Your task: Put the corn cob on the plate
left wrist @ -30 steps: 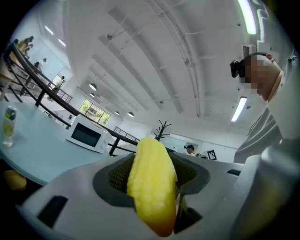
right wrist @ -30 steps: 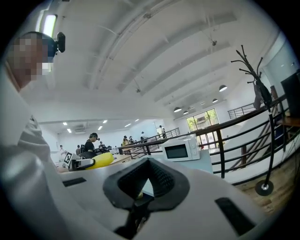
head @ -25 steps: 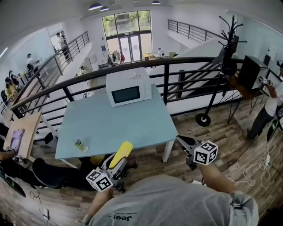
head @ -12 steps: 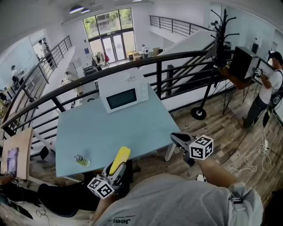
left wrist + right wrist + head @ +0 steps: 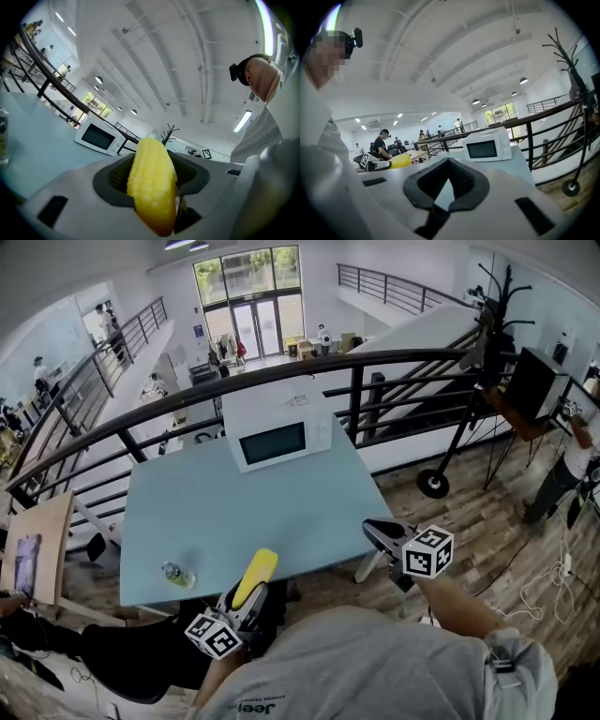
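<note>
**Corn cob pinched in left gripper at the table's near edge**

Both forearms reach forward from the person. The left gripper points about level toward the table, its 2 jaws pinching the corn cob, which juts over the near edge. The cob is yellow and bumpy with kernels, tapering to a rounded tip. The right gripper tilts slightly down by the near right corner, its dark ribbed pads a little apart and holding nothing. The tabletop is smooth pale blue.
</note>
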Available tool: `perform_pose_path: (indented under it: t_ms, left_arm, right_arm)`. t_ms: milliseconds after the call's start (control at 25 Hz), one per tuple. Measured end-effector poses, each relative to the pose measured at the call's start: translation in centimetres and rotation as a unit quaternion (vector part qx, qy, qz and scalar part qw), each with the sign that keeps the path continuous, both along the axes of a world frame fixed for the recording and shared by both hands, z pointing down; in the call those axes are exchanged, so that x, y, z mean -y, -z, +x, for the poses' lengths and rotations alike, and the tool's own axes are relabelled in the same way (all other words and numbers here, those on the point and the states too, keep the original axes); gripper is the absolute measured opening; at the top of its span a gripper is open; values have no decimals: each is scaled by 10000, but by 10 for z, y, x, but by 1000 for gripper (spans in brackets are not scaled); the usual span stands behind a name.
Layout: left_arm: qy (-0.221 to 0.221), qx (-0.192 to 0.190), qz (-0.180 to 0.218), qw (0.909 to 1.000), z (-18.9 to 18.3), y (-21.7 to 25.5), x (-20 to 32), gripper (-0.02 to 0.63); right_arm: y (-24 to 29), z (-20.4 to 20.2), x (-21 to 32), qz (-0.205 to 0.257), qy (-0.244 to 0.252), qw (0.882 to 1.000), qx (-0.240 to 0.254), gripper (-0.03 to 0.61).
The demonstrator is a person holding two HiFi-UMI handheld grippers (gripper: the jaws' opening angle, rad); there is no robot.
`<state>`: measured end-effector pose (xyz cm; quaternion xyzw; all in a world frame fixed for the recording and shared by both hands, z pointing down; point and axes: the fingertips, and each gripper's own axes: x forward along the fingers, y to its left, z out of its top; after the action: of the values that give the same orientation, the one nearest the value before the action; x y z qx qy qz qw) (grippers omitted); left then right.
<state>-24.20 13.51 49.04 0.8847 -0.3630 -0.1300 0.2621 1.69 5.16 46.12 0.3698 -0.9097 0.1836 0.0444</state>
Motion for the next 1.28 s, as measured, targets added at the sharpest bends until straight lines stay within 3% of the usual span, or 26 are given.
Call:
perform_pose_path:
  t_ms: [440, 920, 1280]
  left_arm:
    - [564, 154, 47, 9983, 25, -2, 58, 235]
    - [1205, 142, 14, 9926, 122, 17, 185, 235]
    - [1475, 313, -141, 9885, 159, 22, 236, 235]
  right_arm:
    - [-18, 20, 92, -54, 562, 9982, 194, 17]
    - [-17, 90, 248, -331, 1245, 9908, 412, 17]
    - [-27, 120, 309, -462, 1551, 9842, 717, 17]
